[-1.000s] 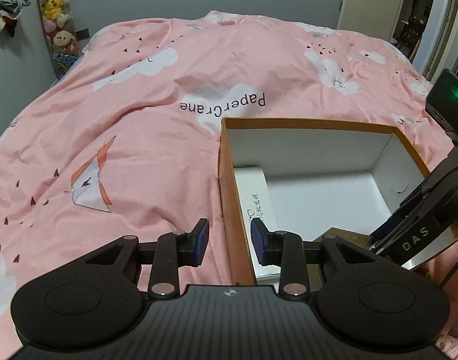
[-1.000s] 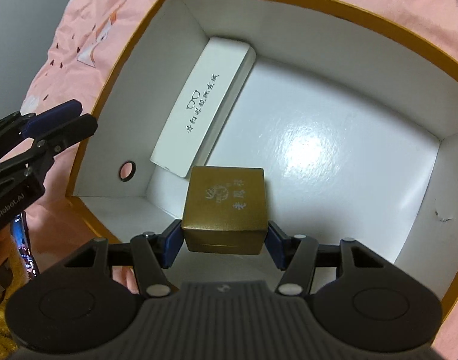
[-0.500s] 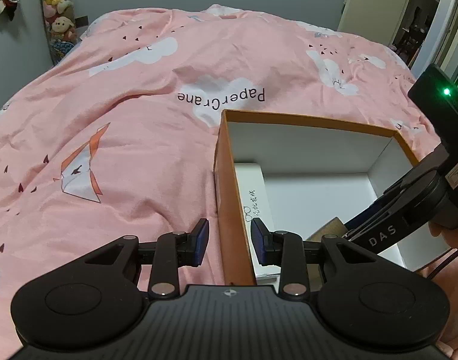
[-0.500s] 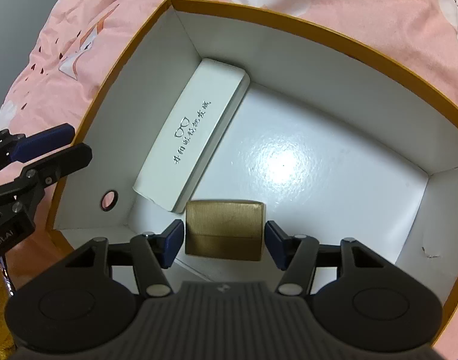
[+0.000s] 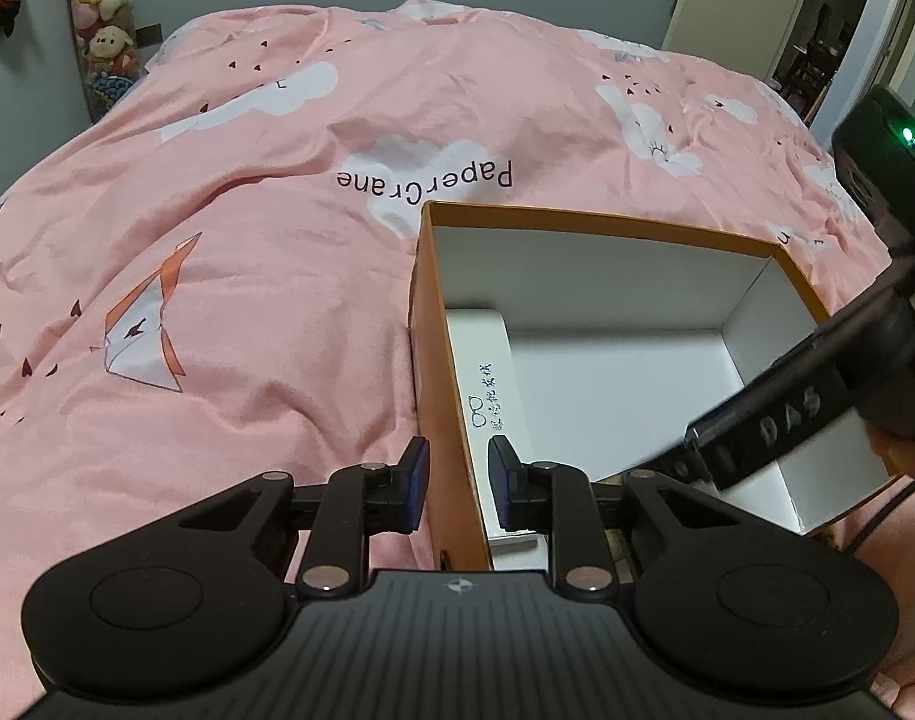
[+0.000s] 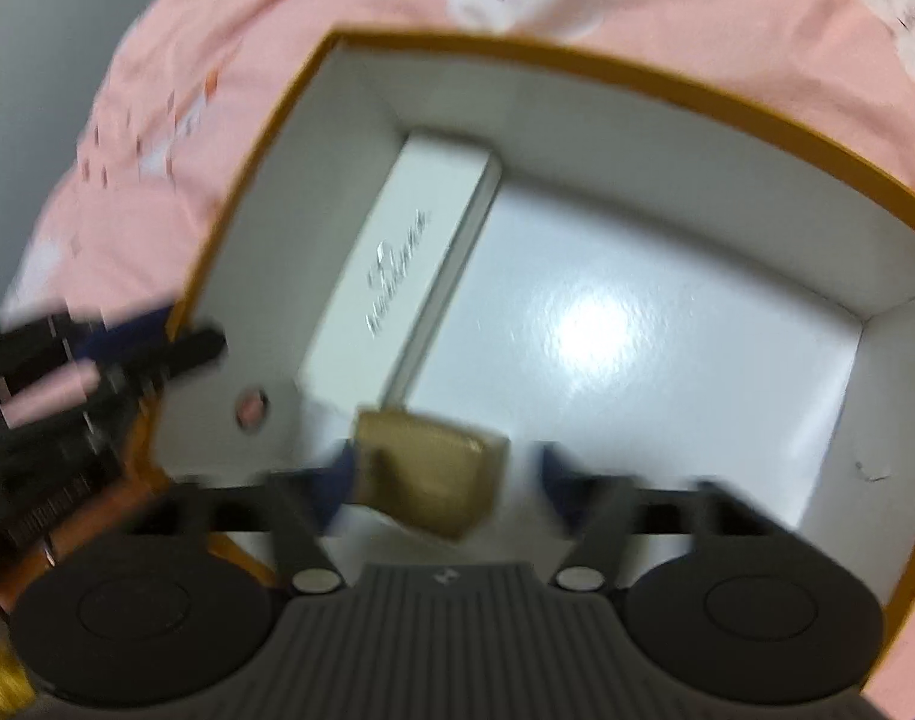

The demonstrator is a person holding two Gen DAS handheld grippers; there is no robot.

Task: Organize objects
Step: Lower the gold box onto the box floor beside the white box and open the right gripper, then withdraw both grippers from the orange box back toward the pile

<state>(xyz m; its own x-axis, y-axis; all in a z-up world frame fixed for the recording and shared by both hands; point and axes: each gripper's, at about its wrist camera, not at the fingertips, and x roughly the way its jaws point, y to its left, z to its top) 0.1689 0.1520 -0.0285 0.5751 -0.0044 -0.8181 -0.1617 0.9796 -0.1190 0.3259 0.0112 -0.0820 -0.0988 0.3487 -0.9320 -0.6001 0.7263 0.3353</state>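
Pink bedding [image 5: 229,276] carries the orange box [image 5: 601,217]. Inside it lie the white case [image 6: 409,264] at its left wall and the gold box [image 6: 427,480], just released: your right gripper [image 6: 439,480] has been opening wide around it. Your left gripper [image 5: 457,483] has been closing, now narrow across the box's left wall.

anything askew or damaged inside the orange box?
The gold box sits tilted between the right gripper's just-opened jaws, near the white case in the orange box. A small scuff marks the right inner wall. The frame is blurred.
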